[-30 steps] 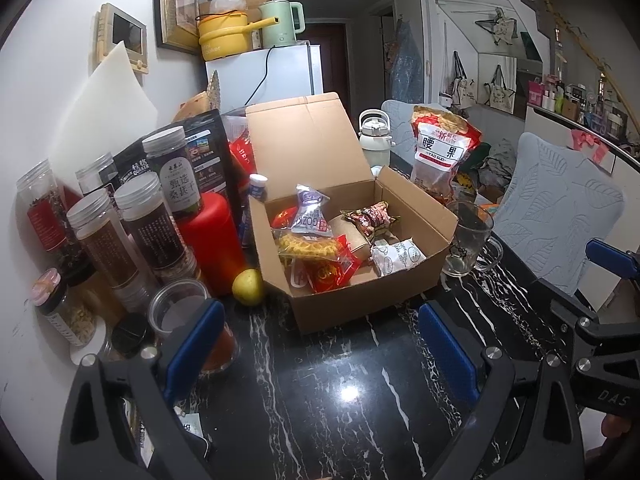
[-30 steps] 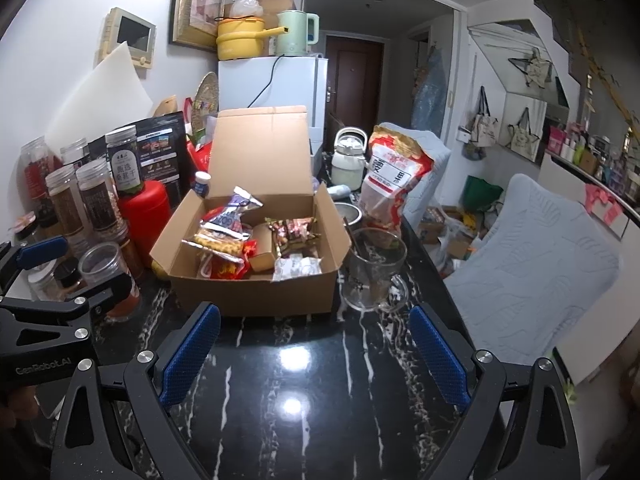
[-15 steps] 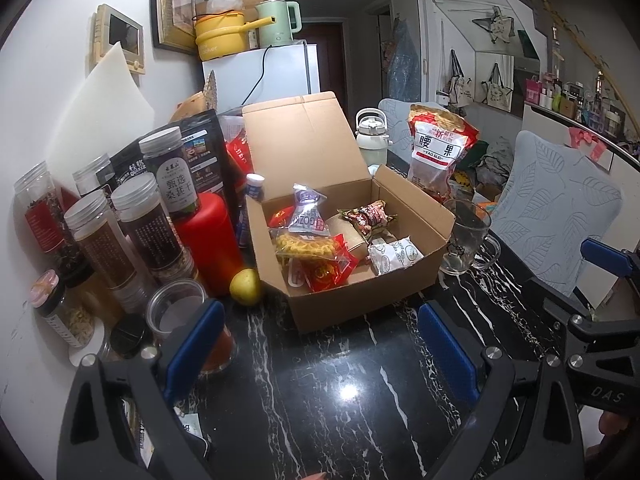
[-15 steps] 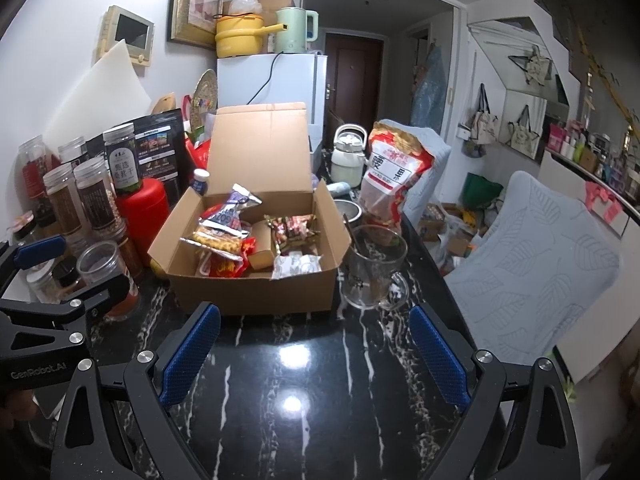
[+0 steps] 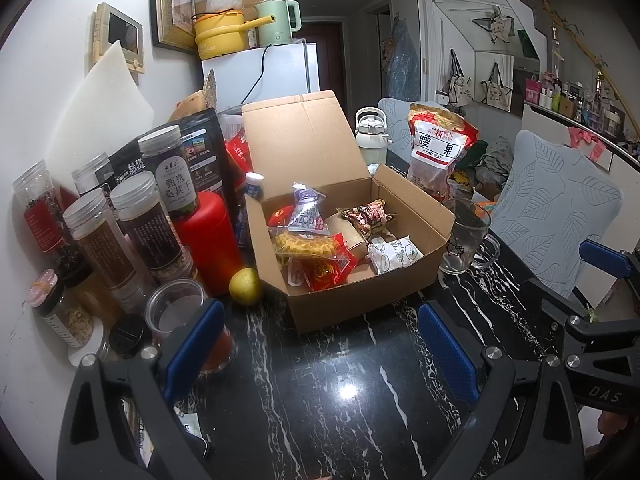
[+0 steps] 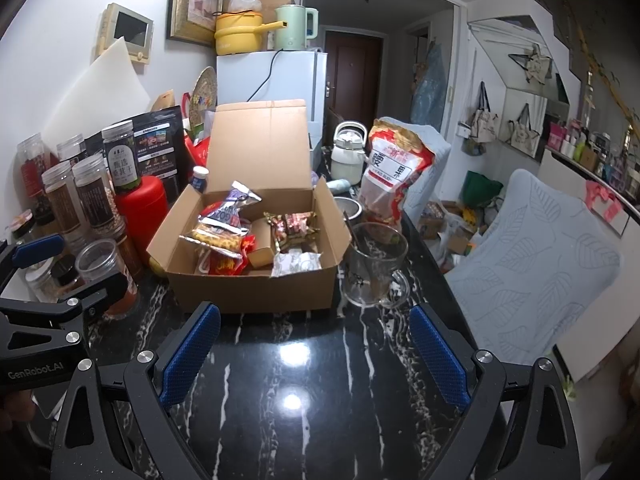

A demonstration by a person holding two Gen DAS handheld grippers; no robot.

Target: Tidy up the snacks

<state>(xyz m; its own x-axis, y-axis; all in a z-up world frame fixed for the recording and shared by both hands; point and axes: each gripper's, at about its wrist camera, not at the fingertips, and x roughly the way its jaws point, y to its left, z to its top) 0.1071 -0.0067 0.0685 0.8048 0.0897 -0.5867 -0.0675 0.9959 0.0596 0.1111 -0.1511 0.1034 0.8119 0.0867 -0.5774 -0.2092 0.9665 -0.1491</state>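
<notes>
Several snack packets [image 5: 320, 240] already lay in the cardboard box [image 5: 360, 300] at mid-tabletop, while the cashew bag [image 6: 394, 176] stood outside at far right, and both released tools, left tool [image 5: 320, 344] and right tool [image 6: 316, 352], hovered empty.

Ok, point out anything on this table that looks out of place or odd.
The lemon lies loose on the black table, wedged between the red canister and the cardboard box. Inside the box, the snack packets are heaped haphazardly. Nothing looks spilled or damaged.
</notes>
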